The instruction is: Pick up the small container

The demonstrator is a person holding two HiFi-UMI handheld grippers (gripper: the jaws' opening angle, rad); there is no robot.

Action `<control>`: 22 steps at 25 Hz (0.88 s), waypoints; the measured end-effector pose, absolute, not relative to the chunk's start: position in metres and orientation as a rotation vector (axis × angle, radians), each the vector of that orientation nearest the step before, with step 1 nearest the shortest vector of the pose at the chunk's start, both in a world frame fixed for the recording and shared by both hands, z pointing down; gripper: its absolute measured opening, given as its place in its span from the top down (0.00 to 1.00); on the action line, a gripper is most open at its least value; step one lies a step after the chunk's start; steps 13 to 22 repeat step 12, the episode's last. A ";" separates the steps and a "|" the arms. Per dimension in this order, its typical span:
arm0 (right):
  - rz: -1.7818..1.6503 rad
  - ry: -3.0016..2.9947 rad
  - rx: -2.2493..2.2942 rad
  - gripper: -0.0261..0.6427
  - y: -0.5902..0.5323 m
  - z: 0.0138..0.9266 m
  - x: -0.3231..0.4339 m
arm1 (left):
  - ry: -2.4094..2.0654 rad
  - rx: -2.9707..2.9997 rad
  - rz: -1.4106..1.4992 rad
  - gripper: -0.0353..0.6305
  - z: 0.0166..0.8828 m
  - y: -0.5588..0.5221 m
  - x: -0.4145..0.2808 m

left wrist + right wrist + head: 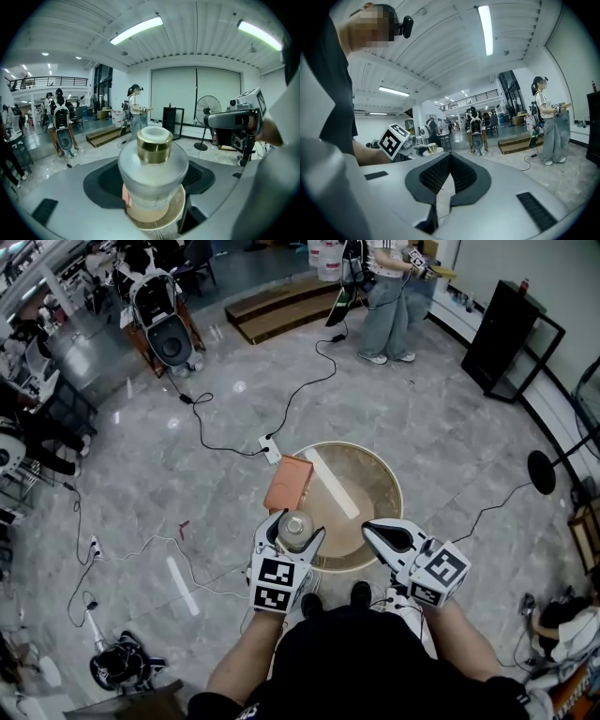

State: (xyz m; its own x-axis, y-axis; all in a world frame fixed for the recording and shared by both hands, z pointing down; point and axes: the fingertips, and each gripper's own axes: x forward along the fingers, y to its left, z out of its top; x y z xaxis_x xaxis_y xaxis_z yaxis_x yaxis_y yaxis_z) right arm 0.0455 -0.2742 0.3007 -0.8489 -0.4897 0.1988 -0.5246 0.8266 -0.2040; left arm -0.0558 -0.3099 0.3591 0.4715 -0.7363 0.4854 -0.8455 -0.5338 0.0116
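Head view shows the left tool [296, 531] clamped on the small container [294, 526], a frosted jar with a gold band under a pale cap. The cap faces up toward the camera, so the jar's long axis stands upright. It sits over the near left rim of the round surface [370, 474].

Left gripper view has the same jar [152, 173] filling the gap between the two jaws. Both dark pads [101, 183] press its wide shoulder from either side, and the gold band [153, 151] is level, above the pads. The round surface and something orange show small in the gap beneath the jar, so it looks clear of the surface.

On the surface an orange box [288, 482] lies at the far left rim, just beyond the jar. A white strip [330, 484] runs slantwise beside the box toward the middle.

The right tool [370, 529] hangs over the near right rim, well apart from the jar. In the right gripper view its jaws [447, 157] meet at the tips with only a thin slit behind them, and nothing is in them.

A cable [319, 381] trails over the grey floor [187, 427] beyond the surface.
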 end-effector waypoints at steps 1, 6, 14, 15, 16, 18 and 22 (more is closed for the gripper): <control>0.385 -2.873 0.799 0.94 -0.274 0.301 0.047 | -1.362 2.467 0.634 0.44 0.359 -0.309 -0.056; 0.400 -2.893 0.788 0.94 -0.271 0.306 0.046 | -1.378 2.448 0.642 0.44 0.366 -0.305 -0.060; 0.401 -2.885 0.779 0.94 -0.268 0.311 0.040 | -1.375 2.445 0.648 0.44 0.371 -0.302 -0.064; 0.401 -2.885 0.779 0.94 -0.268 0.311 0.040 | -1.375 2.445 0.648 0.44 0.371 -0.302 -0.064; 0.401 -2.885 0.779 0.94 -0.268 0.311 0.040 | -1.375 2.445 0.648 0.44 0.371 -0.302 -0.064; 0.401 -2.885 0.779 0.94 -0.268 0.311 0.040 | -1.375 2.445 0.648 0.44 0.371 -0.302 -0.064; 0.401 -2.885 0.779 0.94 -0.268 0.311 0.040 | -1.375 2.445 0.648 0.44 0.371 -0.302 -0.064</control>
